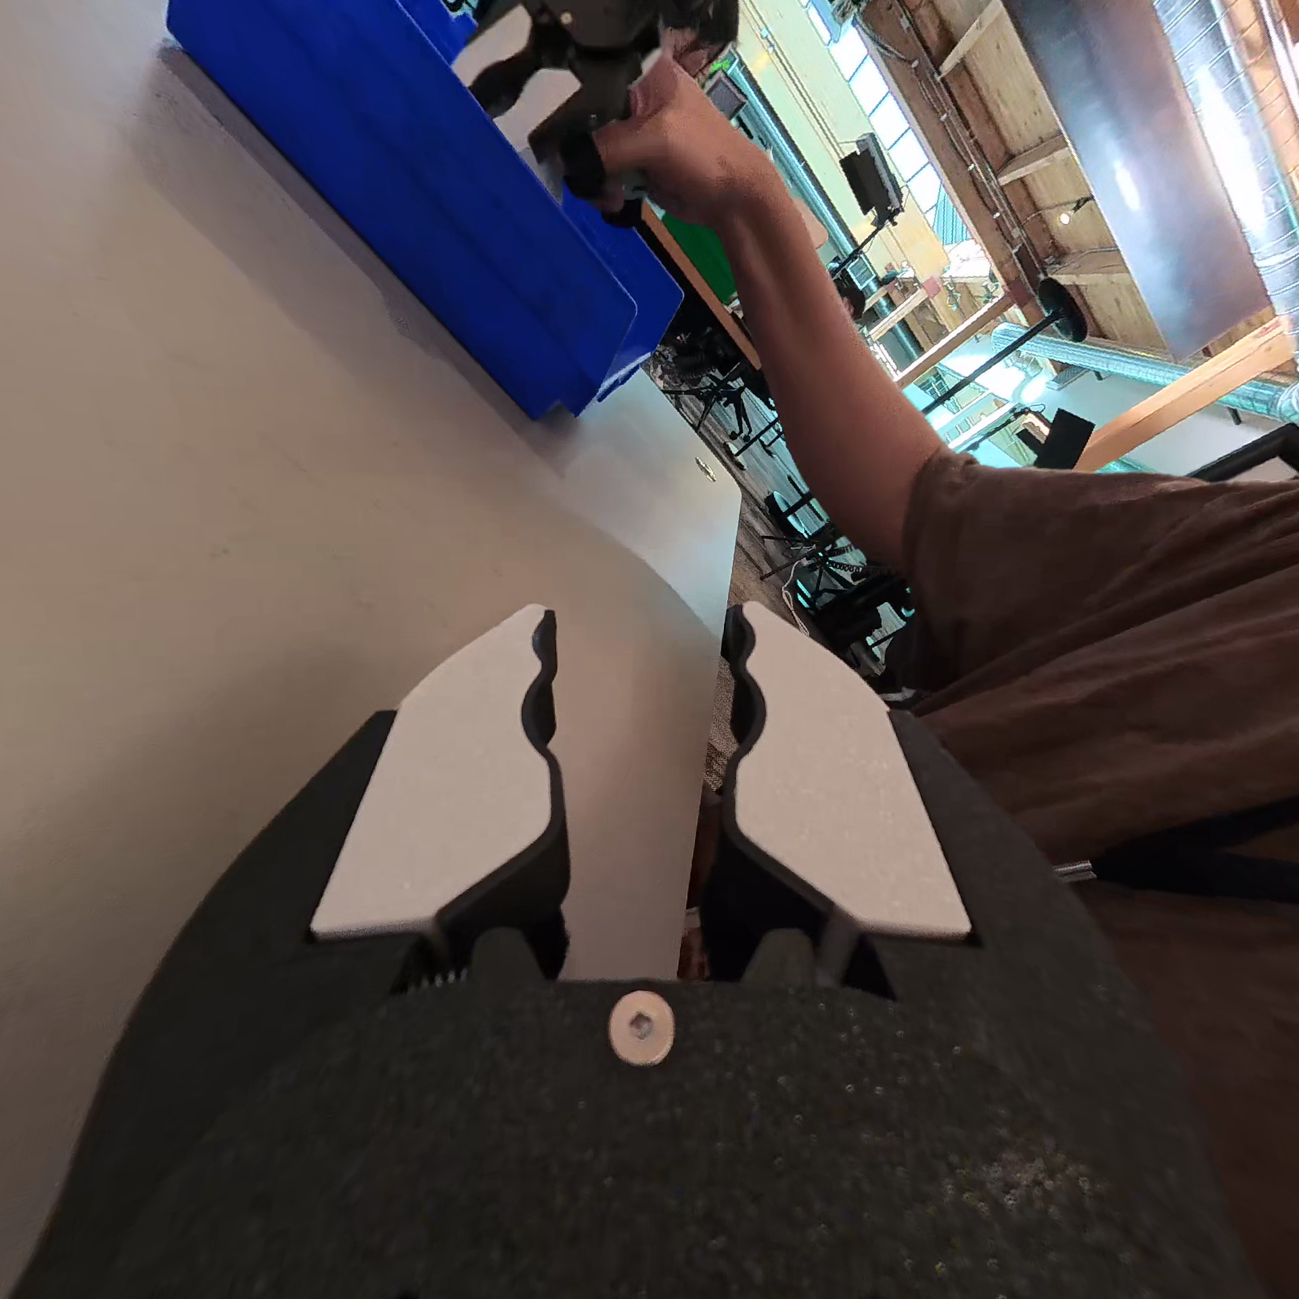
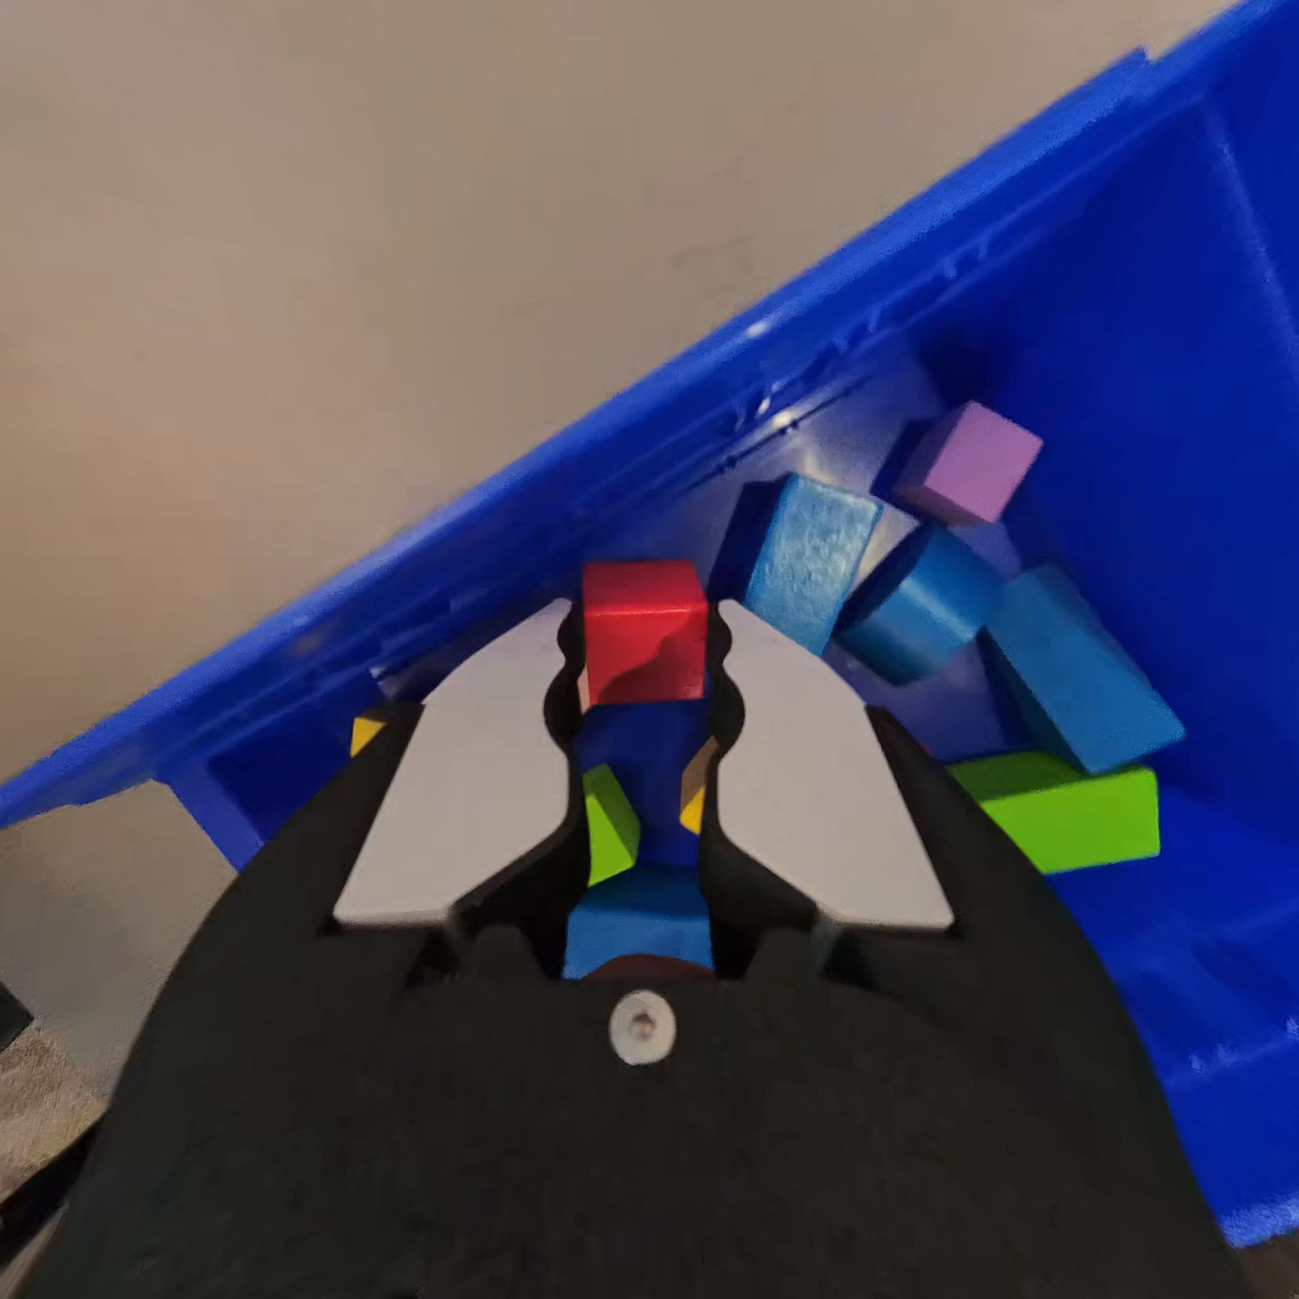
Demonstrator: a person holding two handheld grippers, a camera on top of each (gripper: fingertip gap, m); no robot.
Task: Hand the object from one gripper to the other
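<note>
The right hand-held gripper (image 2: 643, 632) is pinching a red cube (image 2: 643, 629) between its fingertips, above the inside of a blue bin (image 2: 1195, 351). Both pads are touching the cube's side faces. Below and to the right of the cube, loose blocks are lying on the bin floor: several blue blocks (image 2: 914, 604), a purple cube (image 2: 970, 464), a green block (image 2: 1061, 808), and yellow pieces partly hidden behind the fingers.

The left hand-held gripper (image 1: 640, 632) is hanging spread and empty over the near edge of the pale table (image 1: 211, 492). In the left wrist view, the bin is sitting at the far side of the table, and a person's hand (image 1: 675, 140) is gripping the right hand-held gripper over it.
</note>
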